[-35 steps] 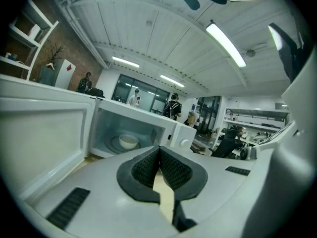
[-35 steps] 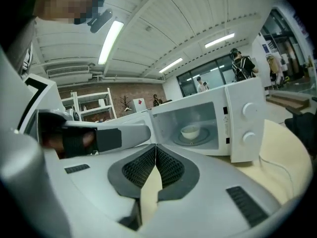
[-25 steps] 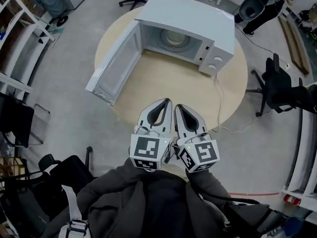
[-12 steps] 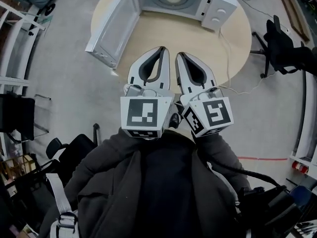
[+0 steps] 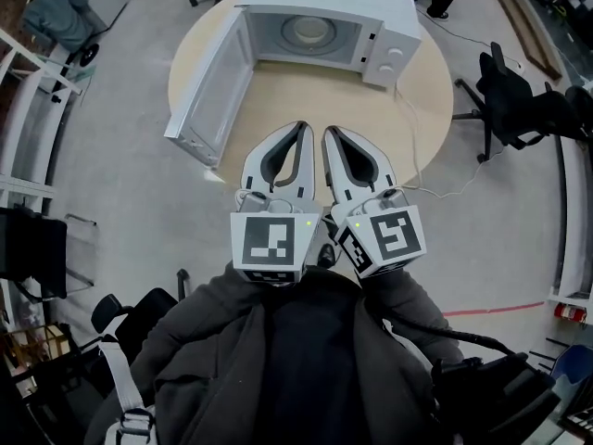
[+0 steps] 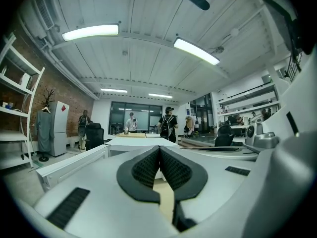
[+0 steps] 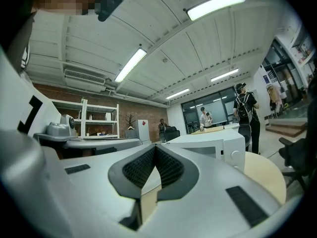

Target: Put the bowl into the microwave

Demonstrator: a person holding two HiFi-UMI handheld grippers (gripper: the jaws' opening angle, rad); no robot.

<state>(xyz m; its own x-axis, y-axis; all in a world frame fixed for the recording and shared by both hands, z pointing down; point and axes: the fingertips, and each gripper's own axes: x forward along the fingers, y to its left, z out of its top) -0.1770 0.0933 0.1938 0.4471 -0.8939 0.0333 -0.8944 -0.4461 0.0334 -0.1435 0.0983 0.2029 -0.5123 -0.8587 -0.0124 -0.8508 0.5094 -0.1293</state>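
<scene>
The left claw [image 6: 159, 157] and right claw [image 7: 155, 155] were both closed on nothing, side by side near the person's chest, aimed at a round bench [image 5: 315, 100]. On it stood a white microwave [image 5: 389, 12], its door [image 5: 208, 100] swung wide to the left. A round shape [image 5: 310, 31] lay flat inside, bowl or turntable, unclear. Being round, it showed no long axis. Reaching in could clip the overhanging door and shift the microwave.
</scene>
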